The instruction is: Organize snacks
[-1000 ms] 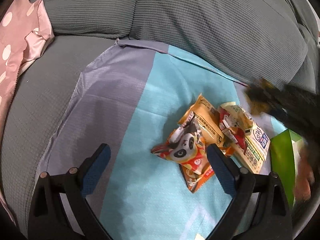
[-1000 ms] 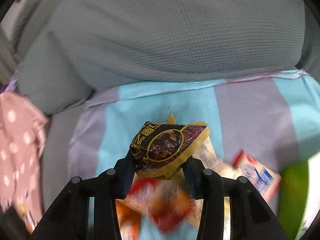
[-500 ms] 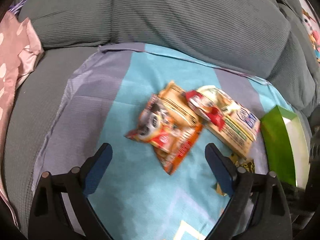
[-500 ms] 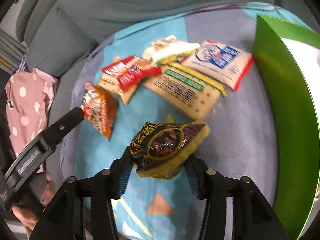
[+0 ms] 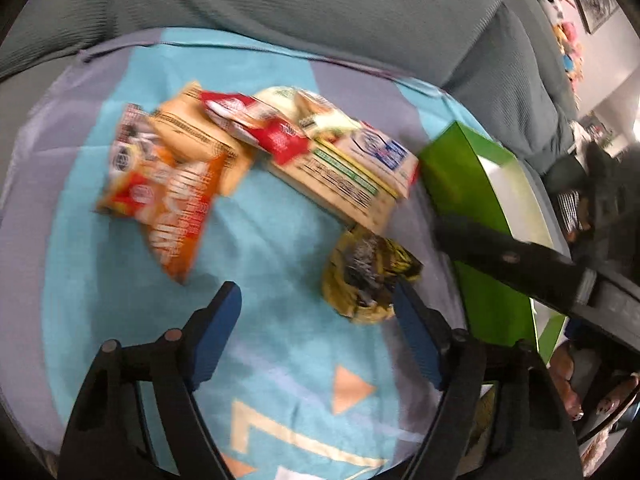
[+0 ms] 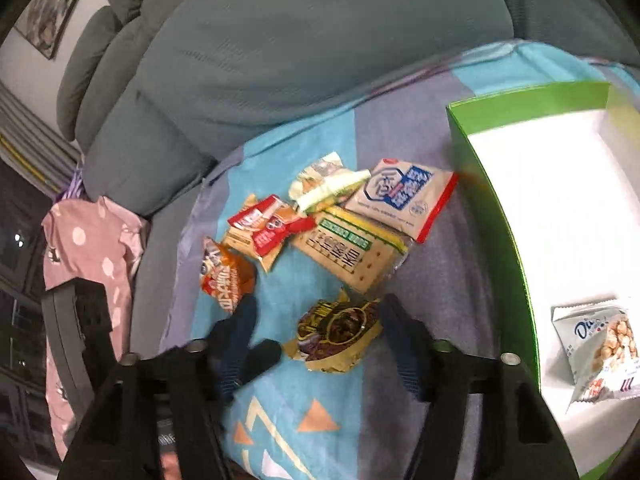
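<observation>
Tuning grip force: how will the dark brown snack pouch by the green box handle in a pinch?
The brown pouch looks puffy and crinkled, so it is probably light and will squash. Its glossy film may slip. Lying flat on soft cloth, it shouldn't roll.

White packet (image 6: pixel 596 350) in the green box (image 6: pixel 516 216), at 4 o'clock of the right wrist view: blue script beginning "Di", the rest unreadable. Characters on the other packets are illegible.
</observation>
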Available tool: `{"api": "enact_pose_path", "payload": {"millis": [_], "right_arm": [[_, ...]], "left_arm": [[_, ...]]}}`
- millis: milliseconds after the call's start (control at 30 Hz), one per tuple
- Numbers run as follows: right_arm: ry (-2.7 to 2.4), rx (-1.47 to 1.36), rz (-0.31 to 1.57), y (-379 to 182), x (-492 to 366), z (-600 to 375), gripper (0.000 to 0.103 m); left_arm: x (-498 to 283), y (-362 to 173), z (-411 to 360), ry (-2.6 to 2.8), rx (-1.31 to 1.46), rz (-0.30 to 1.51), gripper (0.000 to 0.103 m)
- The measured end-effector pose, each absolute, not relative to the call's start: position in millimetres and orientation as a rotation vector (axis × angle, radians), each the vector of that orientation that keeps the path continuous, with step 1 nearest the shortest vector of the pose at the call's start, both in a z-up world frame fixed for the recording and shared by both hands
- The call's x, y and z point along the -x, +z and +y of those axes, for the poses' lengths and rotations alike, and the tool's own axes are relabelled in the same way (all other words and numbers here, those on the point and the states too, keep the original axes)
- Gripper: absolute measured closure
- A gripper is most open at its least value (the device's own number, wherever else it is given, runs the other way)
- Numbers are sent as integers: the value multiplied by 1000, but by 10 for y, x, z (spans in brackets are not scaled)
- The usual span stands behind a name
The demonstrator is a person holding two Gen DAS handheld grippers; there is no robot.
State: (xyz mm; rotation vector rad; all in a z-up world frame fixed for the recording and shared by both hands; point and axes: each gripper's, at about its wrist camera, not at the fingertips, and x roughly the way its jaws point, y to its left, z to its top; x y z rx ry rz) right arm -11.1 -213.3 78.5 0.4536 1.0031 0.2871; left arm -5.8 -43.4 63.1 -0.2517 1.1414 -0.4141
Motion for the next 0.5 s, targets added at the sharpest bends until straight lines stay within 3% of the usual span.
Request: {"api": "enact_pose_path", "payload": {"millis": [167, 500], "right_arm": [[273, -466, 1105, 550, 0, -2114, 51], [327, -507, 1158, 355, -52, -2061, 51]], "left_arm": [[40, 530, -603, -473, 269, 1146, 27], [-38, 365, -738, -526, 302, 1170, 57]]}}
